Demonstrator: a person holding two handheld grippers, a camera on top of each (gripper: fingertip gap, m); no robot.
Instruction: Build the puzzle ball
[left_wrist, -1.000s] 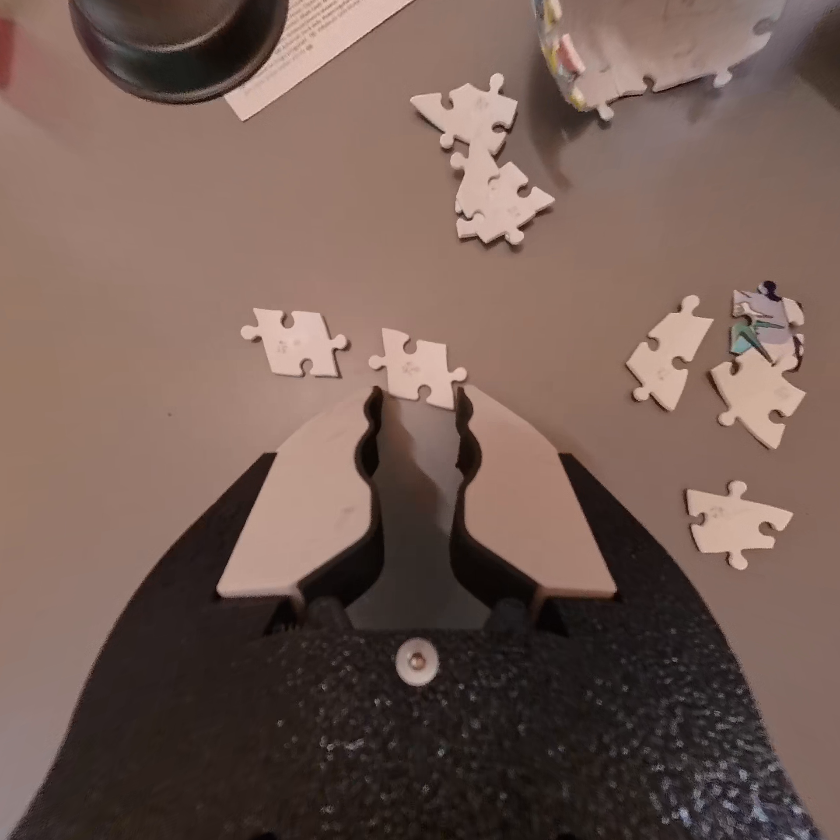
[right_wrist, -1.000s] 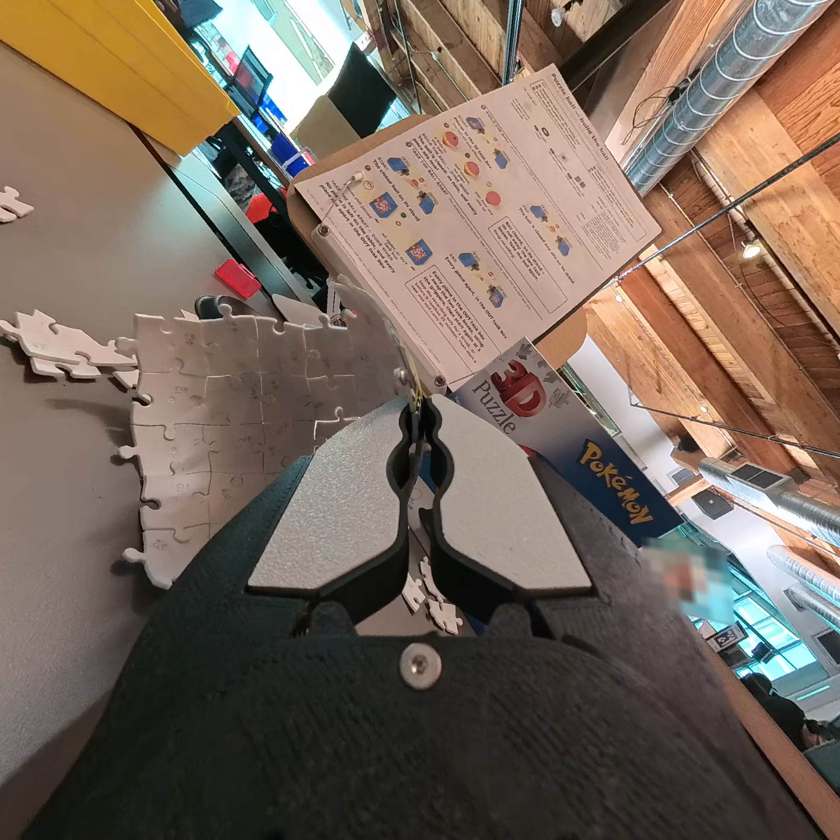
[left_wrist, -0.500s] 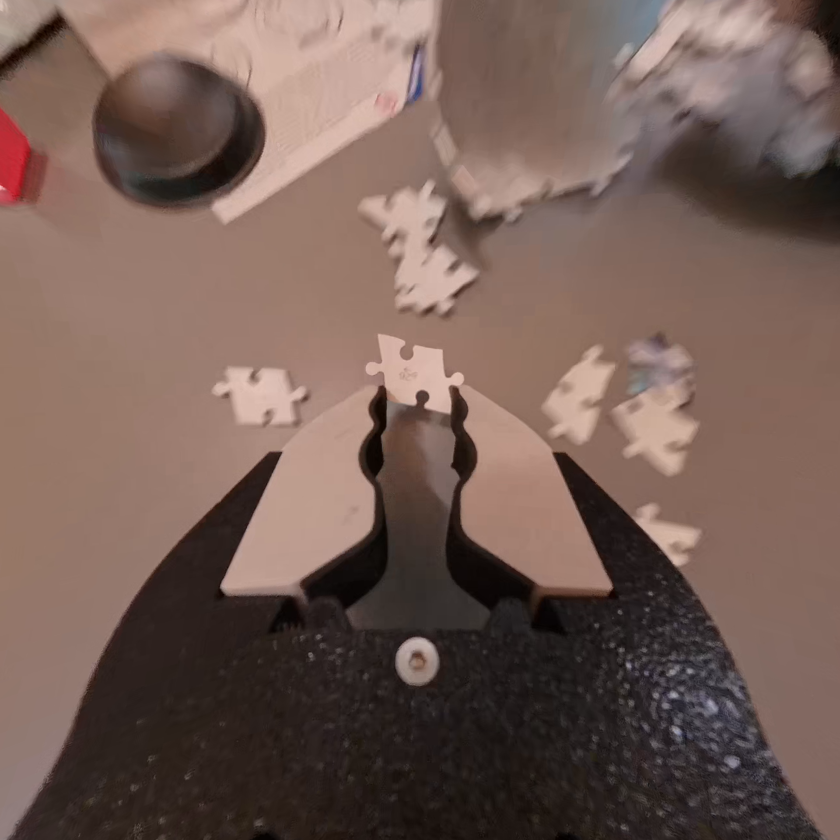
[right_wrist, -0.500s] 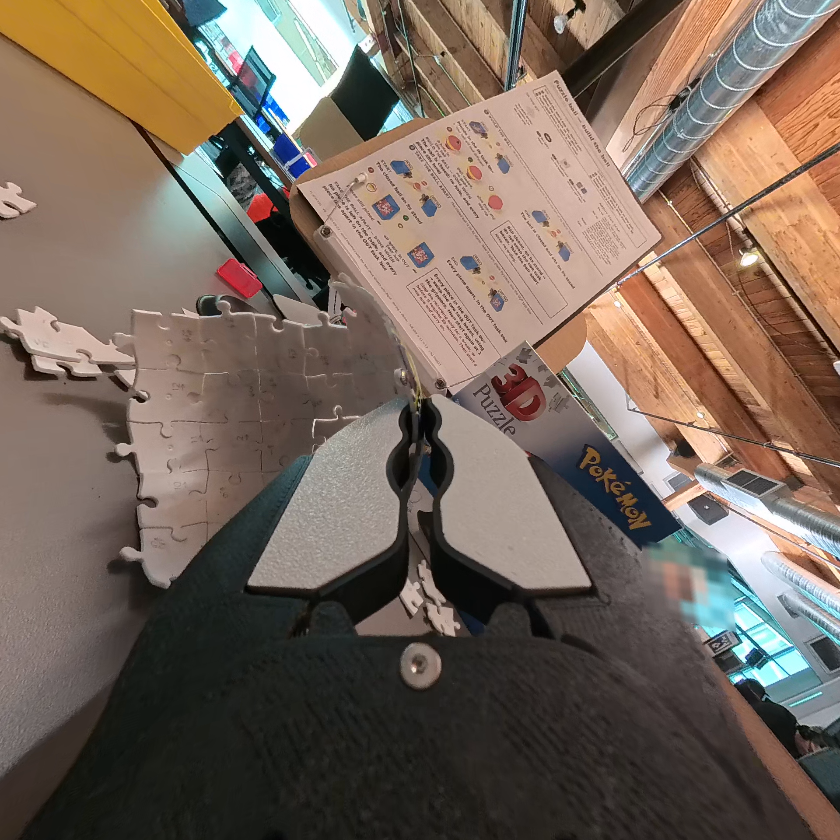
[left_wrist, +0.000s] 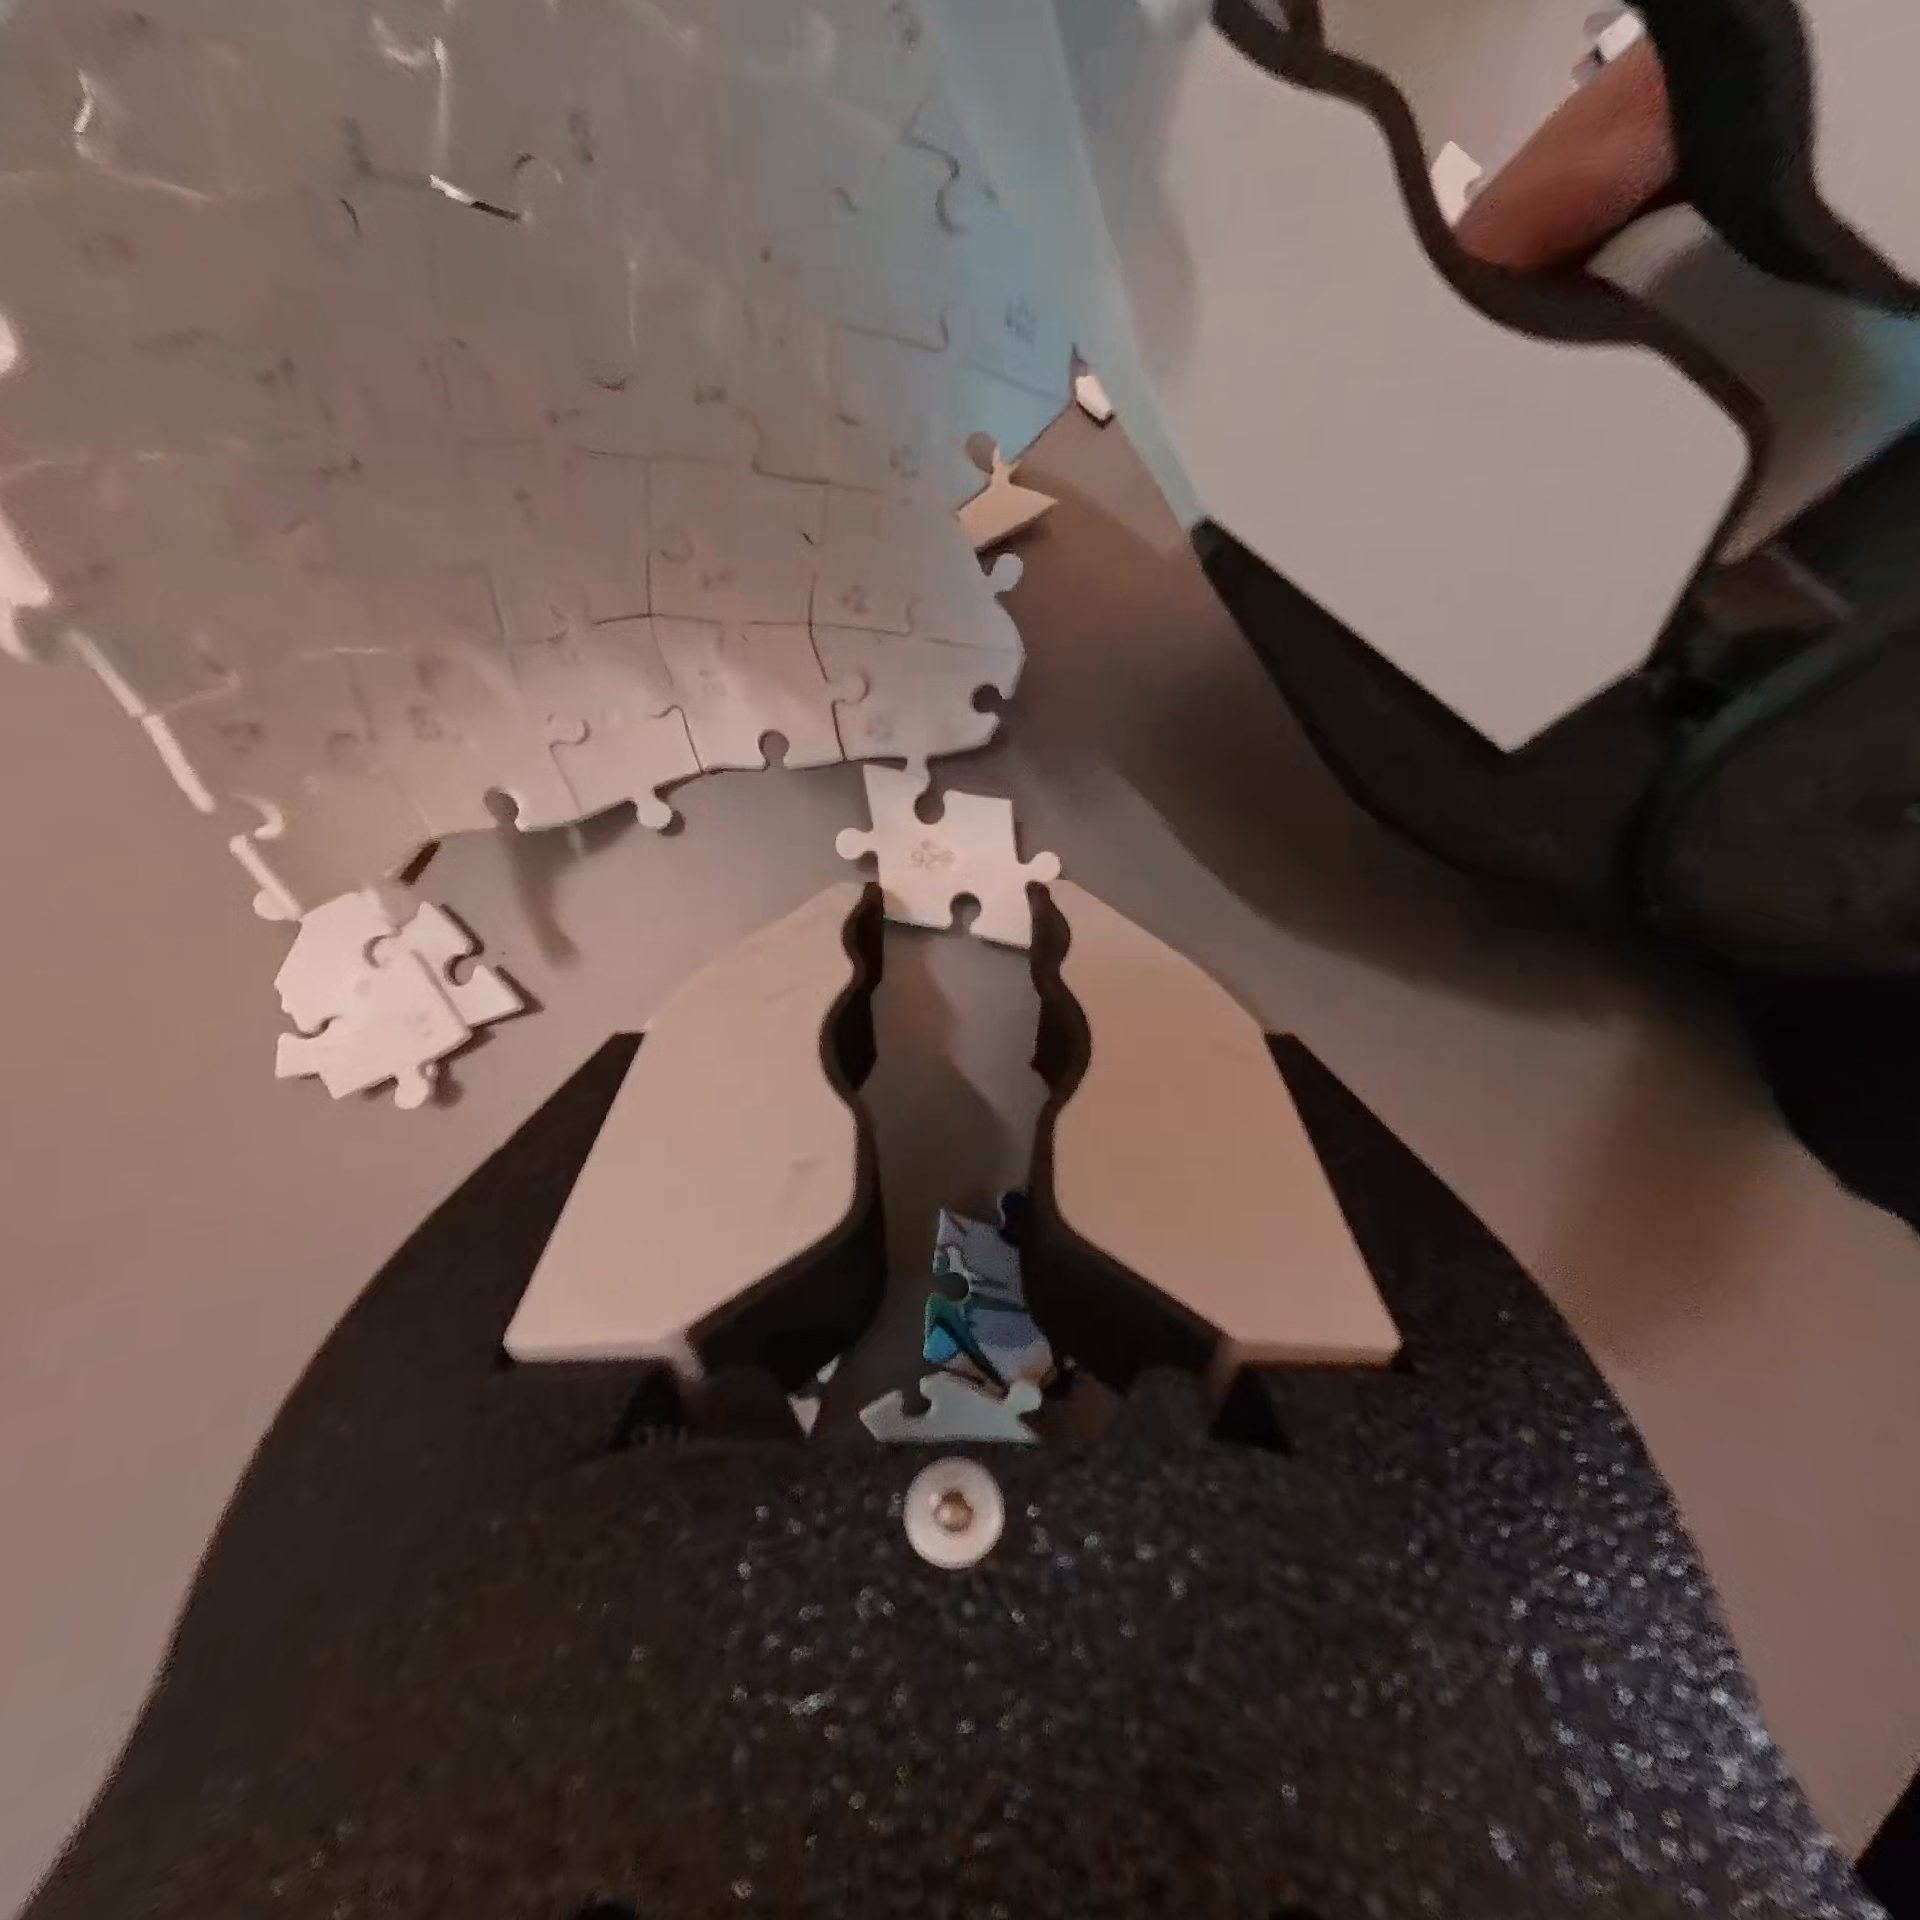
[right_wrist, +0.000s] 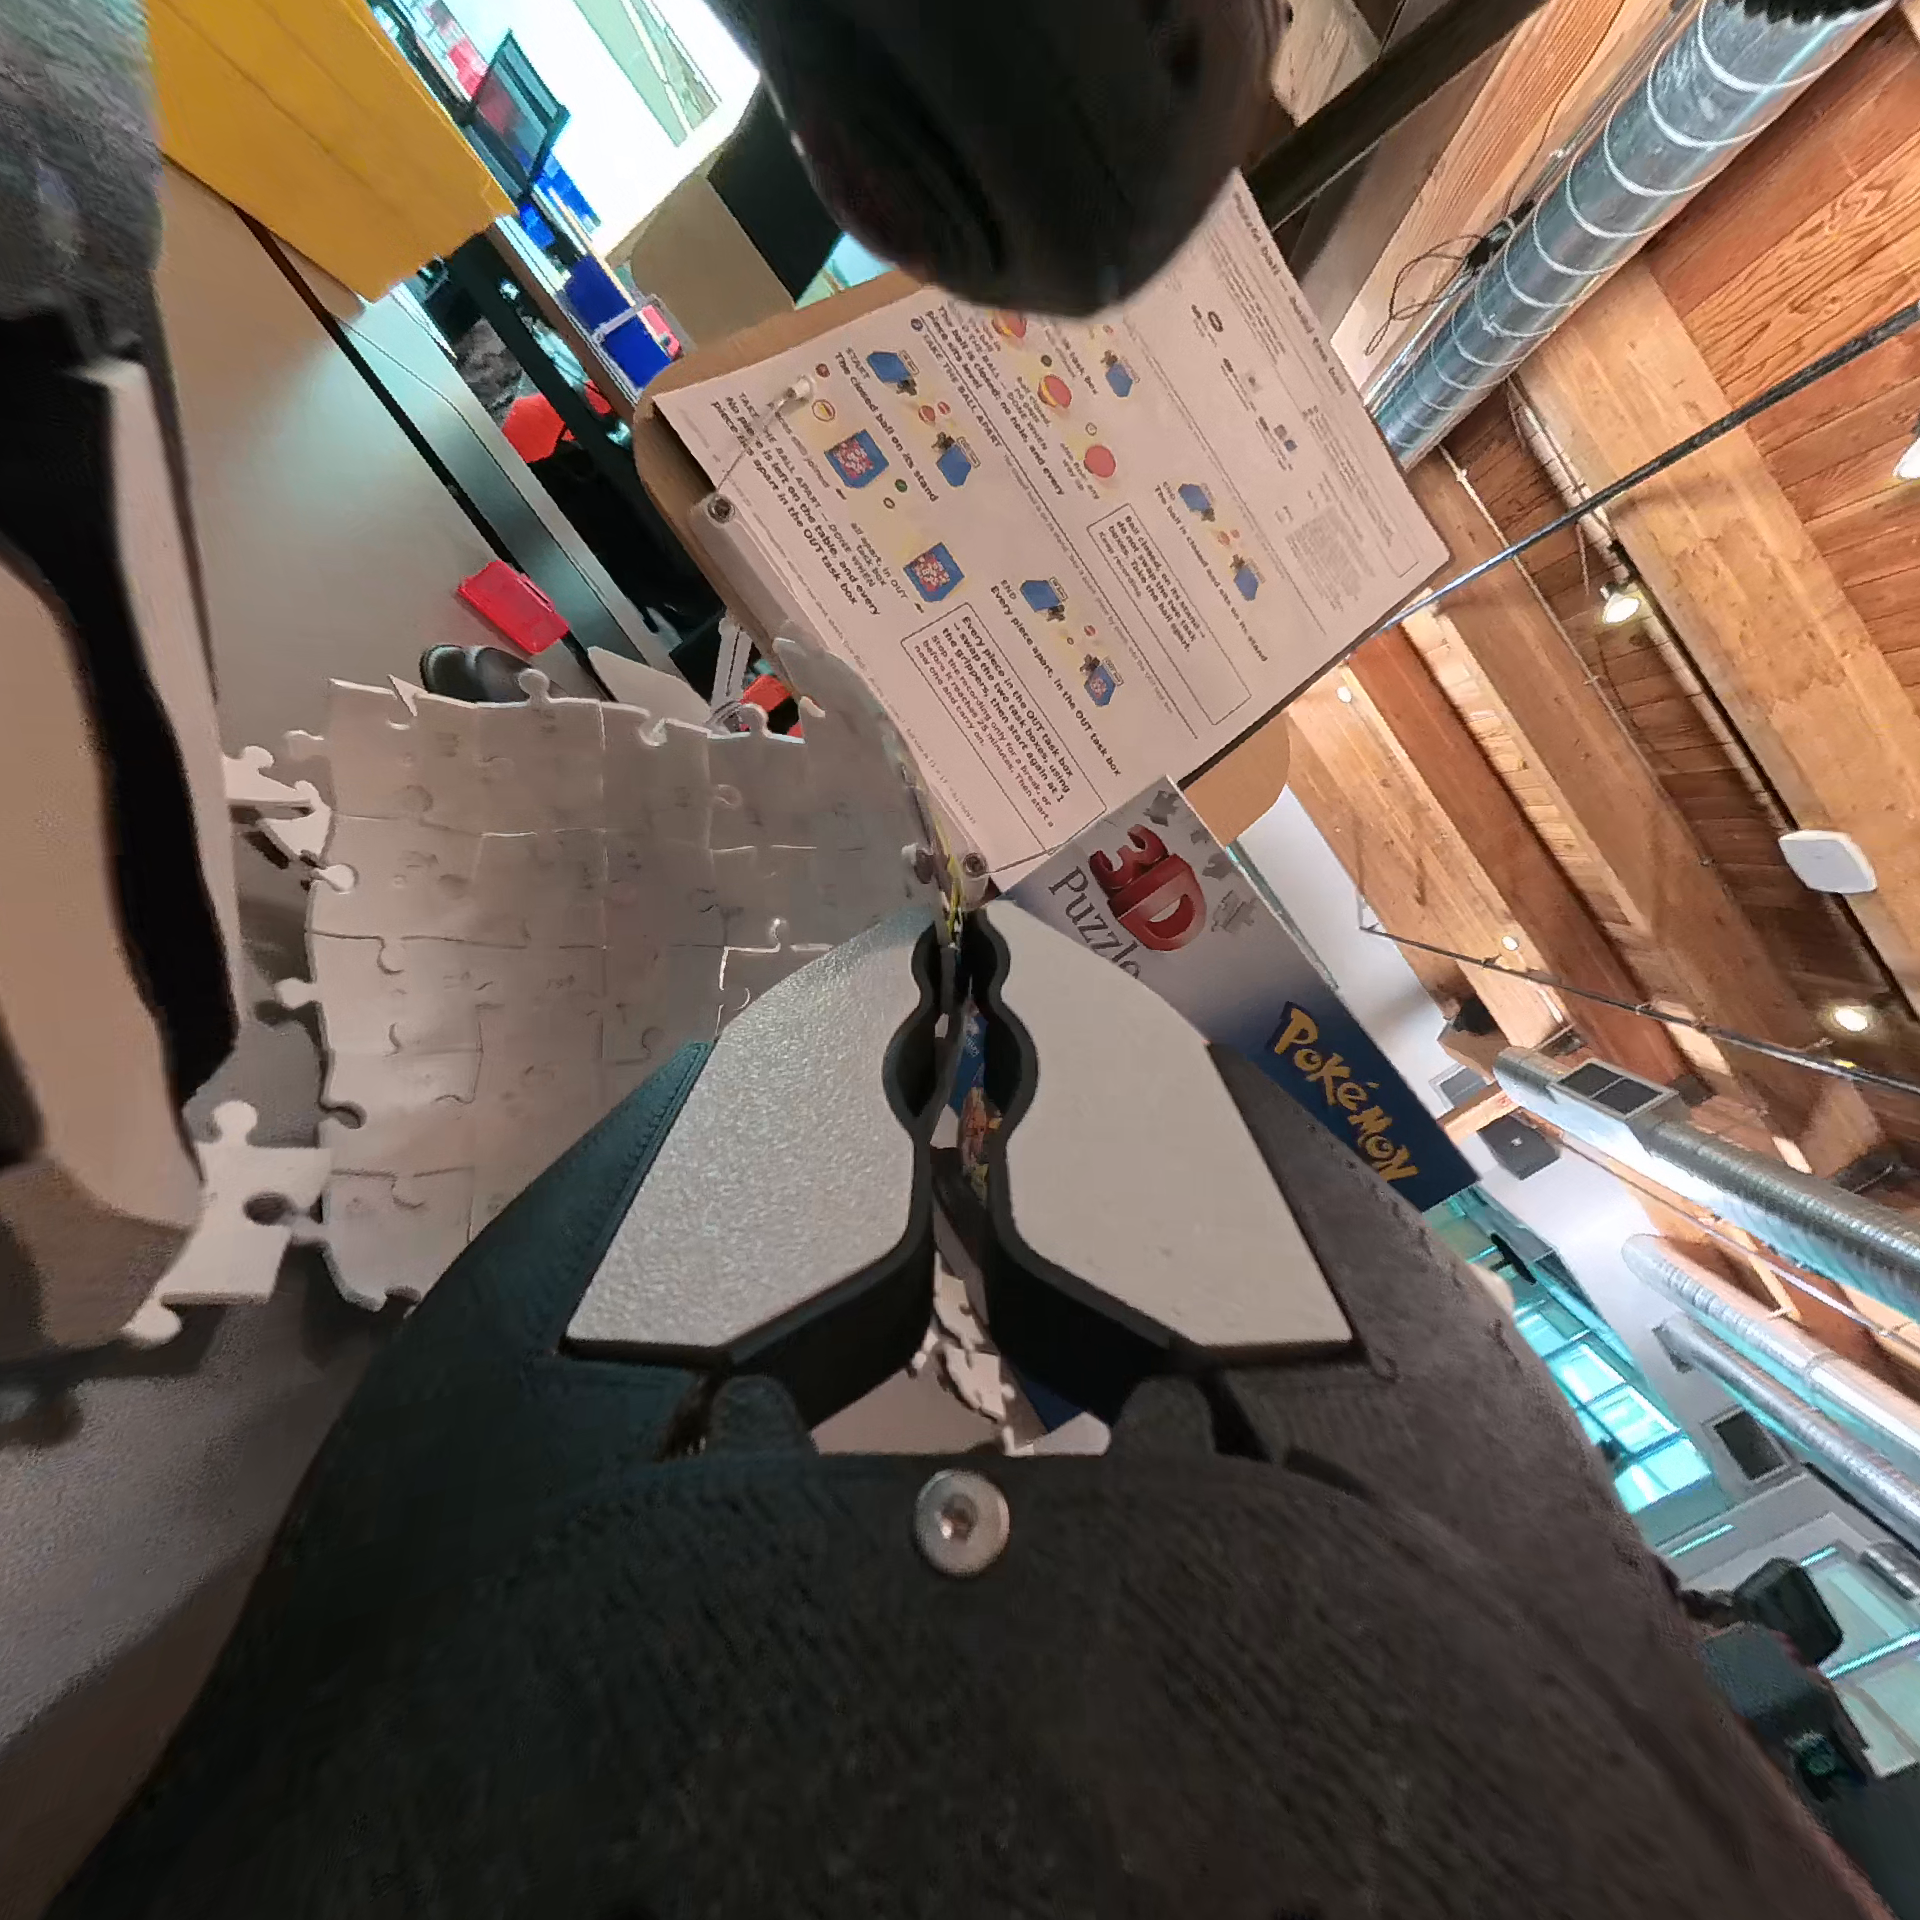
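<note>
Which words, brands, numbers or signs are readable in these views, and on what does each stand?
I do not copy writing out; these things bear it.
White instruction sheet, pinned up: printed text with coloured pictures, mostly small.
Blue puzzle box beside it: large brand lettering, legible.
Puzzle piece in the left gripper: small mark on its back, blurred.
Puzzle shell, piece backs: faint marks, too blurred to read.

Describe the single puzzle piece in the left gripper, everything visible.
The puzzle piece is pale grey-white, blank side to the camera, with a small faint mark at its centre. It looks like thin stiff plastic or card. It shows knobs left and right and sockets above and below. The left gripper pinches its lower edge, holding it just under the lower rim of the assembled shell; contact unclear.
</note>
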